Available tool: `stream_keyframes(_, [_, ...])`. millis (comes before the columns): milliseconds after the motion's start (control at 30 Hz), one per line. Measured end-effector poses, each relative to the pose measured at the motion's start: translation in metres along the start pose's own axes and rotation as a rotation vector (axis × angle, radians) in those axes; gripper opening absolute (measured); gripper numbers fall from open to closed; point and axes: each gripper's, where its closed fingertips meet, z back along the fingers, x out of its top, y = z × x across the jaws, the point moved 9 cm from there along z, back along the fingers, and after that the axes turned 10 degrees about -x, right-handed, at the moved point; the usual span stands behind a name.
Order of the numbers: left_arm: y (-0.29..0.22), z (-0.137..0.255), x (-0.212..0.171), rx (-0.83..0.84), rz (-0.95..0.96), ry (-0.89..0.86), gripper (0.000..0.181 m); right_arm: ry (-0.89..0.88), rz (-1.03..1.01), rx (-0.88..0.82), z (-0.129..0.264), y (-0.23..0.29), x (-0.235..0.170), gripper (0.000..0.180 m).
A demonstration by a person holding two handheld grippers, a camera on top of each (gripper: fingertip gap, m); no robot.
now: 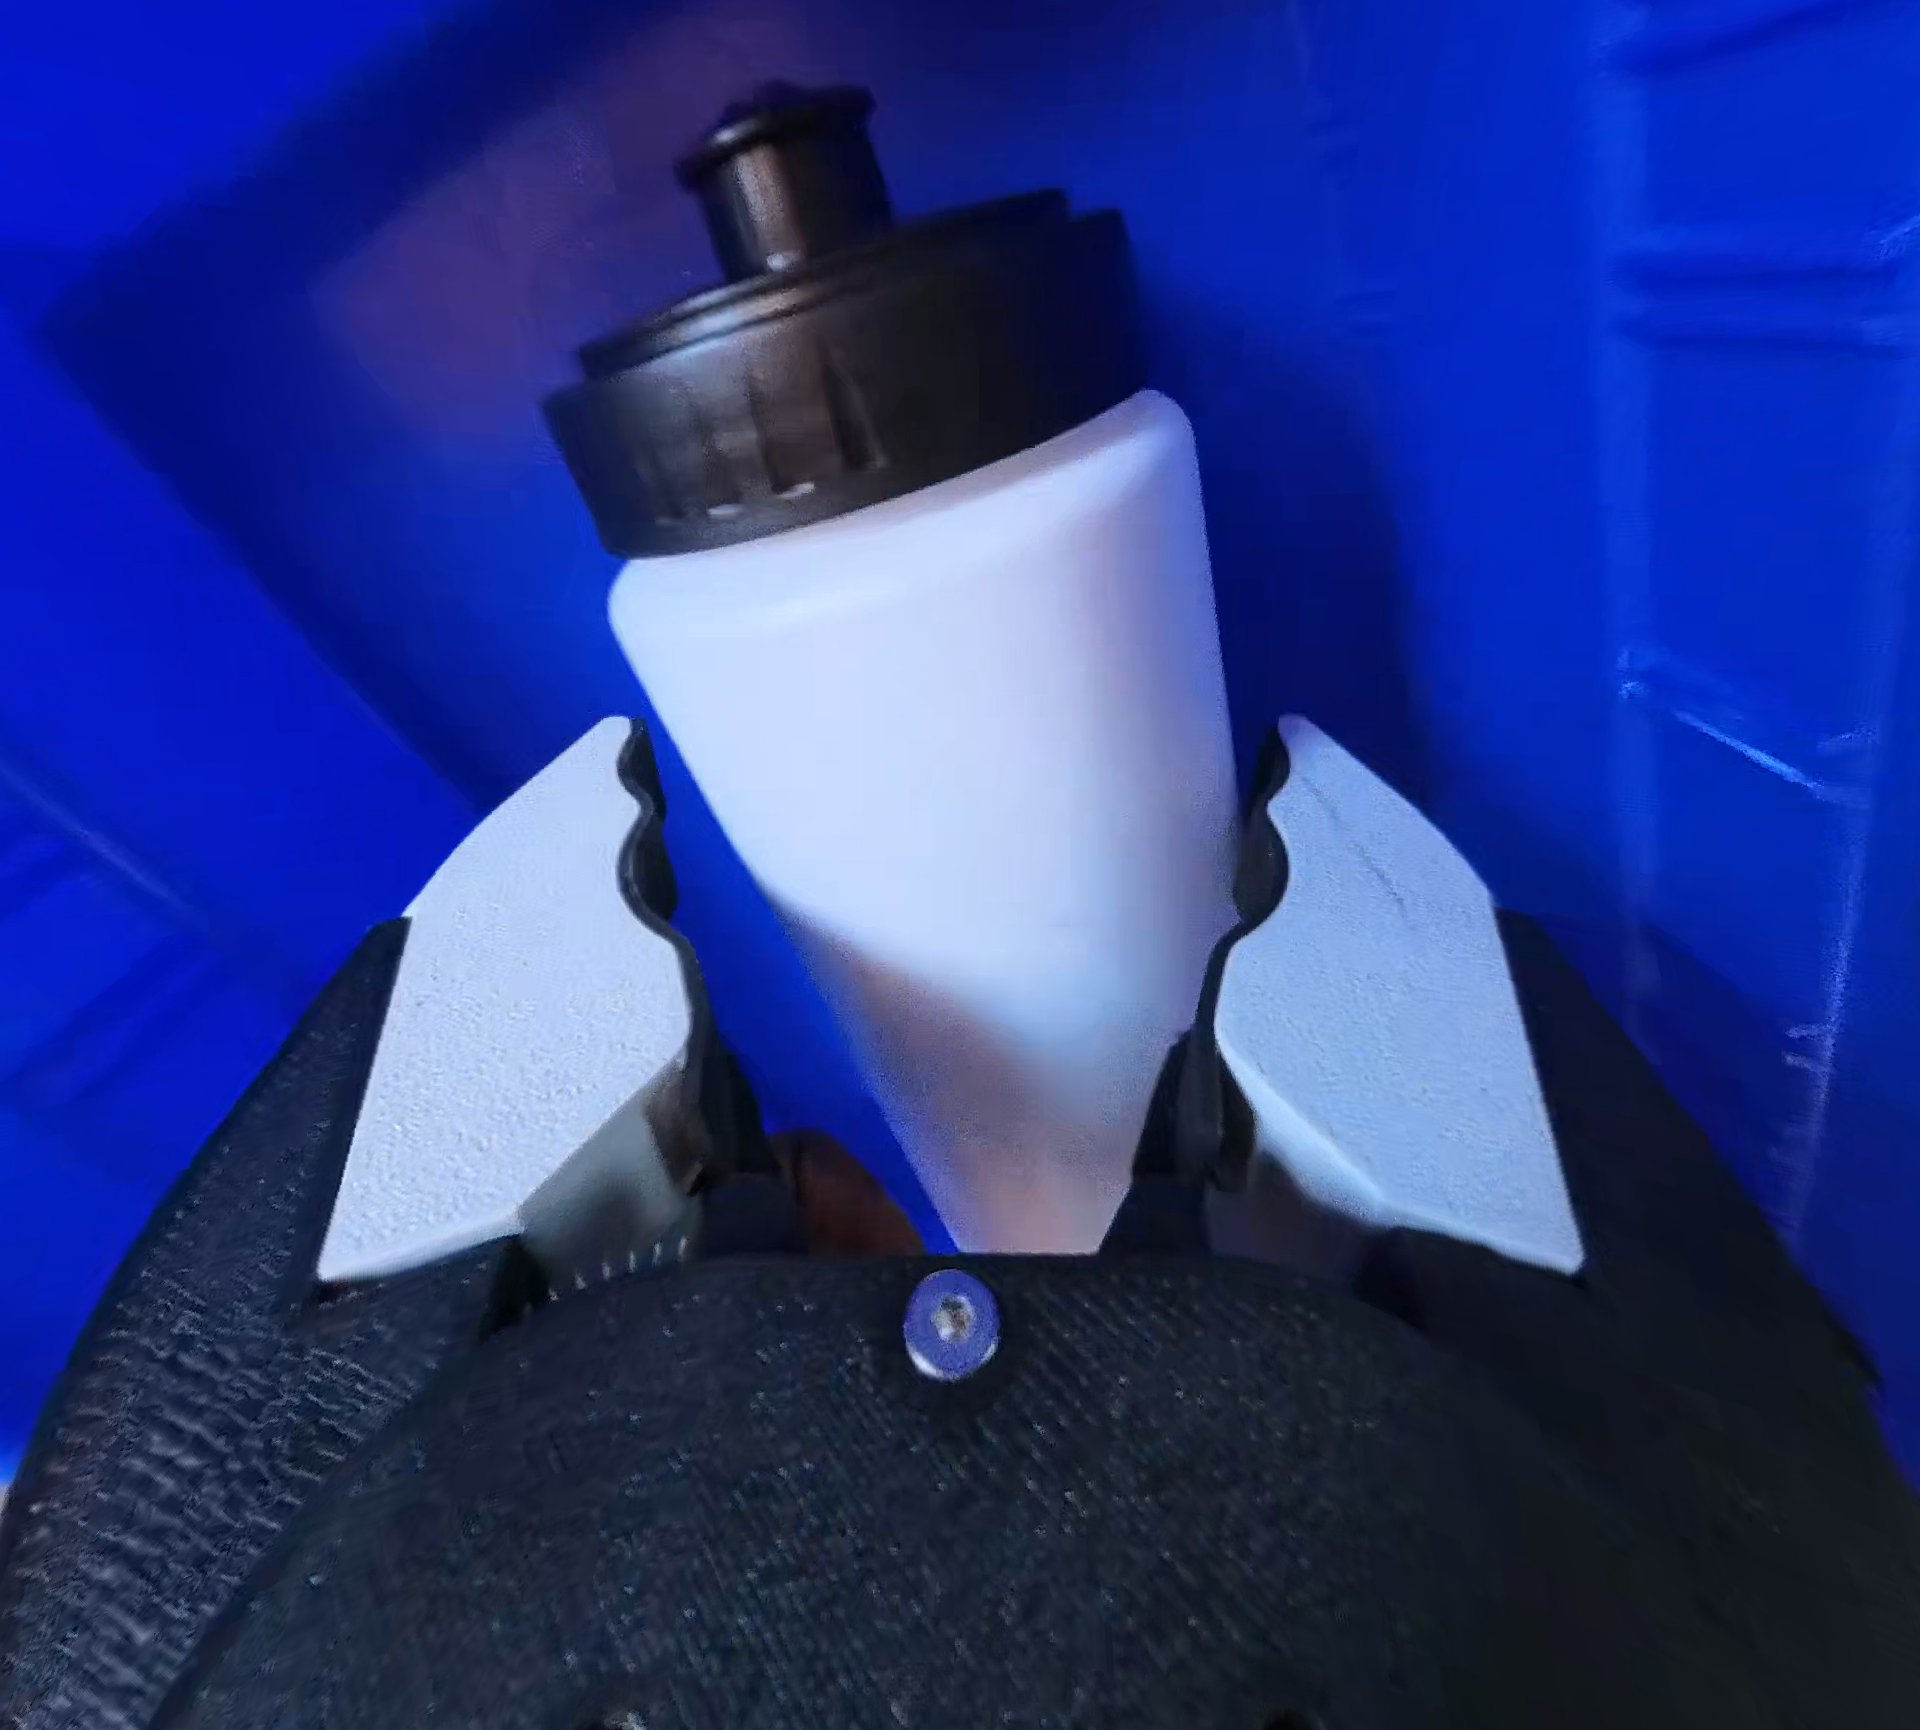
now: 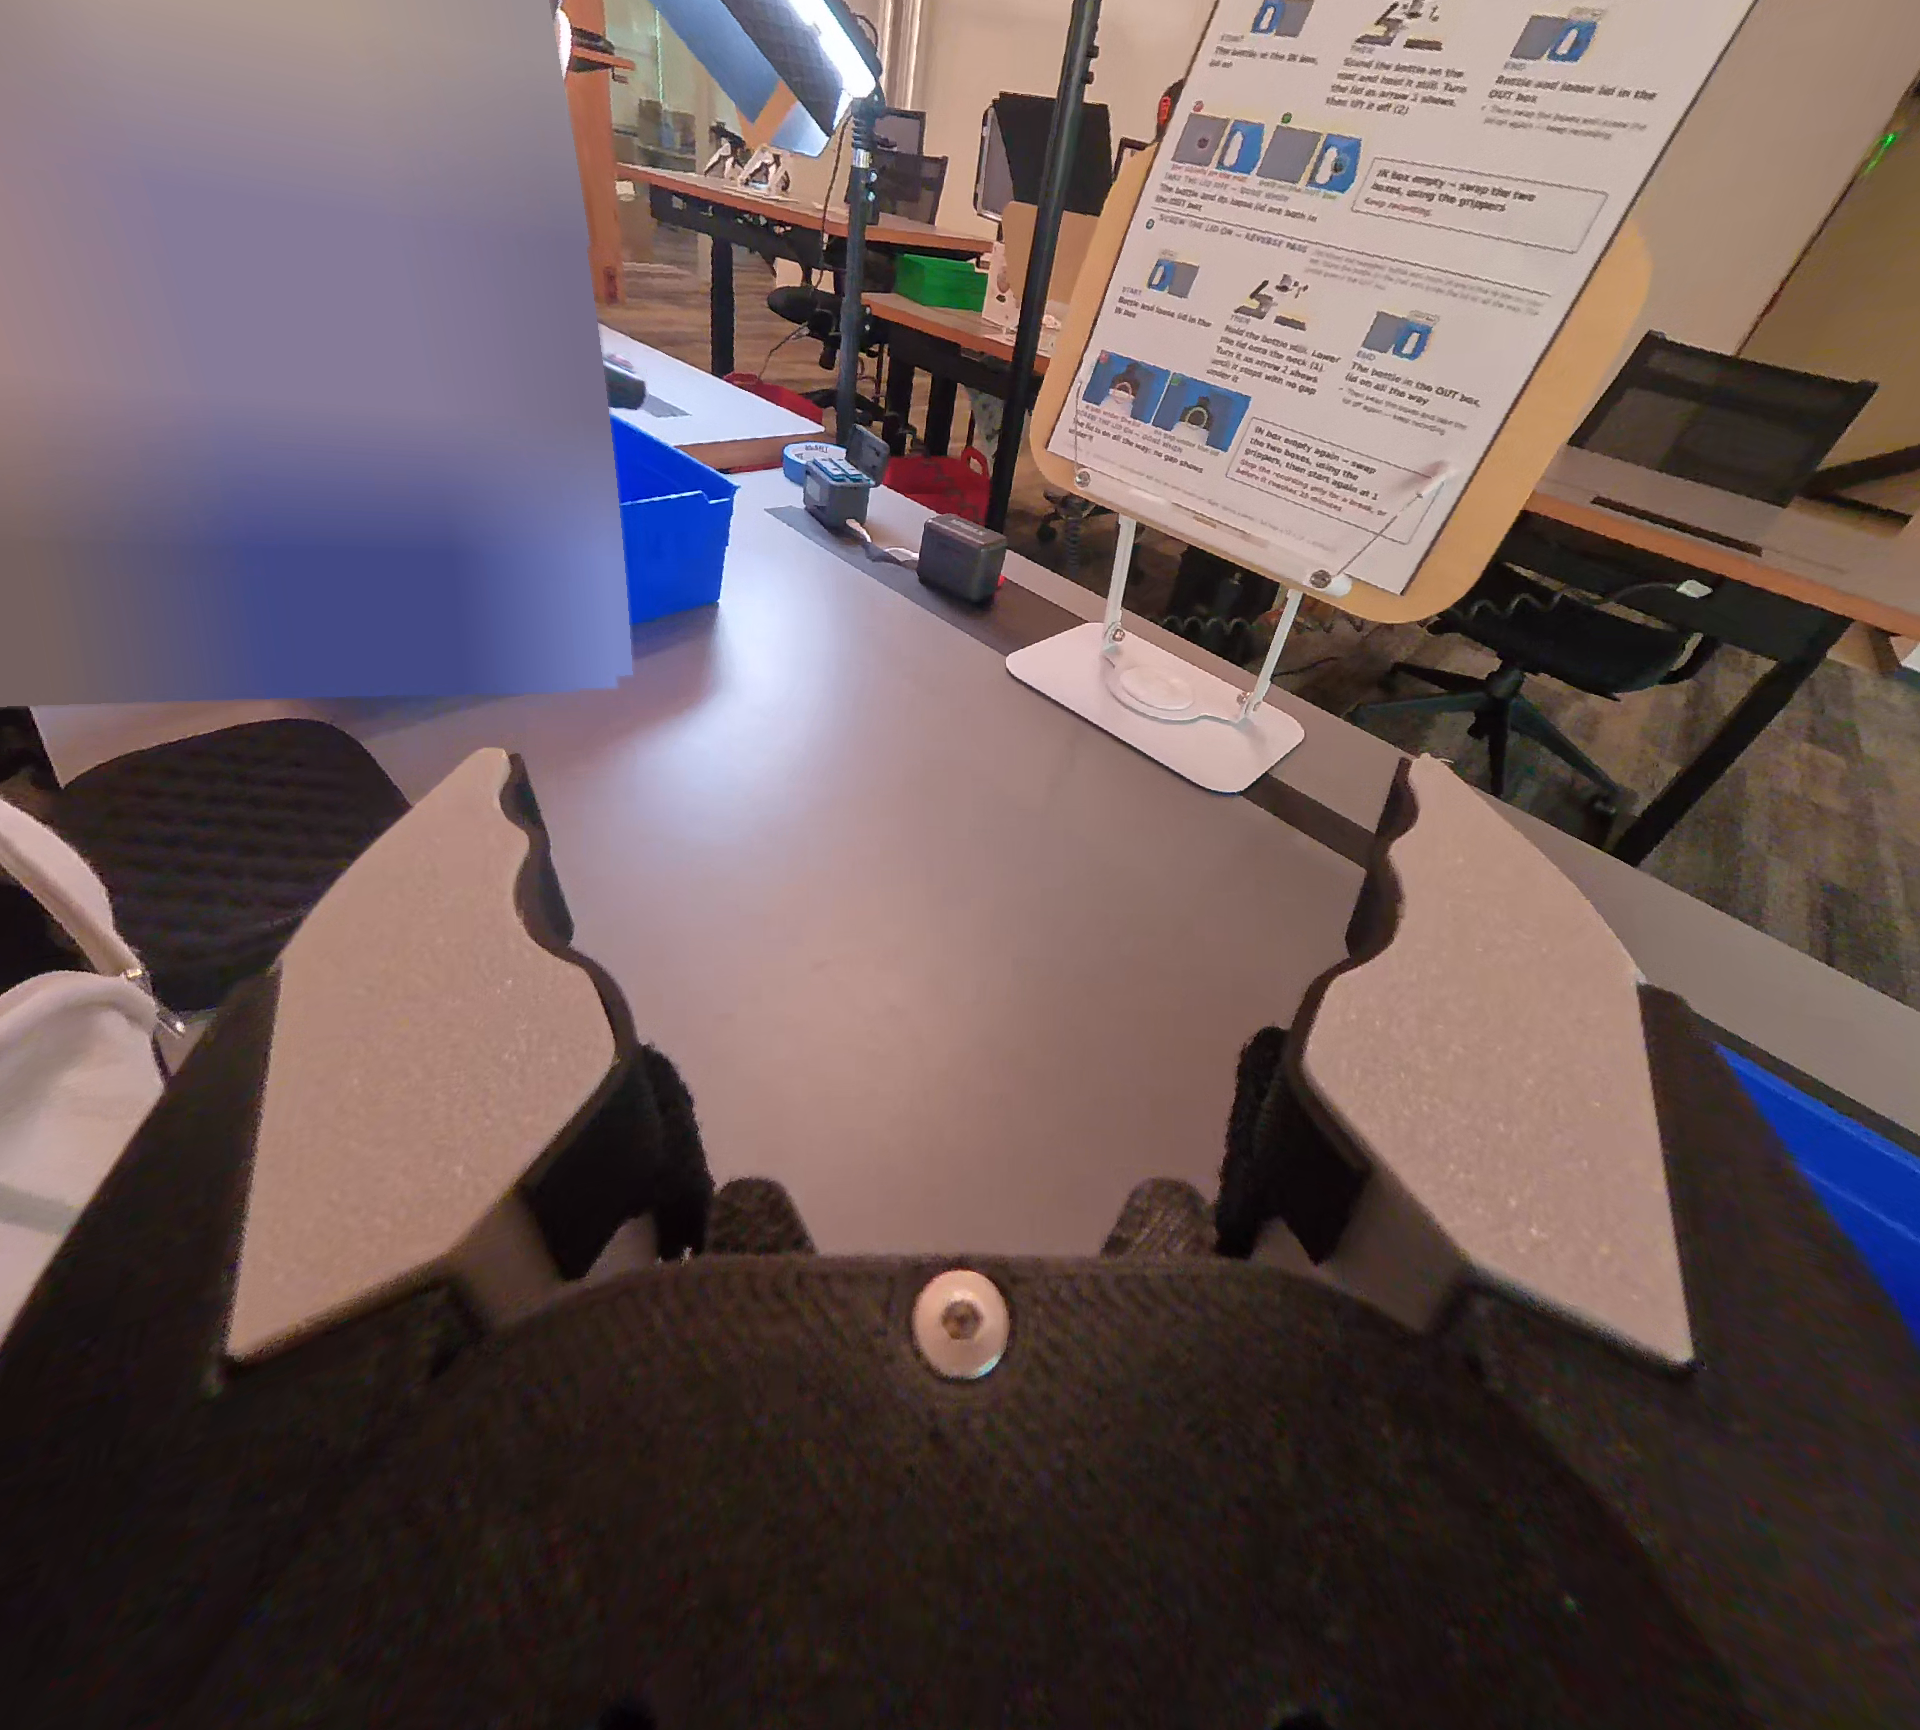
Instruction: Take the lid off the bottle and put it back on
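My left gripper (image 1: 951, 839) squeezes the white bottle (image 1: 935, 745) between its jaws, inside the blue box (image 1: 1455, 226). The black lid (image 1: 831, 392), past my jaws, is on. My right gripper (image 2: 956, 859) is wide open, holding nothing, over the table (image 2: 935, 797). I'm still fetching the bottle; next I think I stand it up for unscrewing.

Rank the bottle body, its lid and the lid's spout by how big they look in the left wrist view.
1. White bottle body
2. Black lid
3. Spout

The body lies nearest the camera, which enlarges it.
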Motion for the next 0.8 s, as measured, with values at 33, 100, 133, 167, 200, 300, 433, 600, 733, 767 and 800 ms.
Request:
stream_keyframes(33, [-0.001,-0.005,-0.001,-0.019,-0.007,0.022,0.104,0.001,0.004,0.000,0.000,0.000,0.000,0.146])
stream_keyframes(100, [-0.003,-0.011,-0.002,-0.031,-0.010,0.035,0.103,-0.001,0.005,0.001,-0.001,0.001,0.000,0.146])
stream_keyframes(133, [-0.005,-0.010,-0.002,-0.021,-0.019,0.036,0.102,-0.003,0.004,0.002,-0.002,0.001,0.000,0.146])
stream_keyframes(167, [-0.006,-0.010,-0.003,-0.003,-0.027,0.031,0.100,-0.004,0.002,0.004,-0.002,0.001,0.000,0.146])
stream_keyframes(200, [-0.007,-0.009,-0.005,0.011,-0.040,0.025,0.099,-0.004,0.000,0.005,-0.003,0.002,0.000,0.146])
stream_keyframes(300, [-0.012,0.001,-0.012,0.051,-0.086,-0.029,0.099,-0.001,0.003,0.009,-0.004,0.002,0.001,0.146])
stream_keyframes(433, [-0.023,0.048,-0.020,0.078,-0.122,-0.311,0.092,-0.001,0.019,0.028,-0.007,0.006,0.004,0.146])
stream_keyframes(600, [-0.051,0.116,-0.036,0.103,-0.247,-0.757,0.090,-0.004,0.013,0.090,-0.018,0.016,0.004,0.145])
stream_keyframes(733, [-0.101,0.156,-0.050,0.047,-0.390,-1.113,0.091,-0.012,-0.002,0.155,-0.028,0.026,0.006,0.143])
stream_keyframes(767, [-0.118,0.163,-0.052,0.013,-0.435,-1.189,0.091,-0.017,-0.007,0.178,-0.031,0.029,0.007,0.142])
stream_keyframes(800, [-0.135,0.167,-0.054,-0.024,-0.486,-1.254,0.091,-0.020,-0.010,0.203,-0.034,0.033,0.009,0.140])
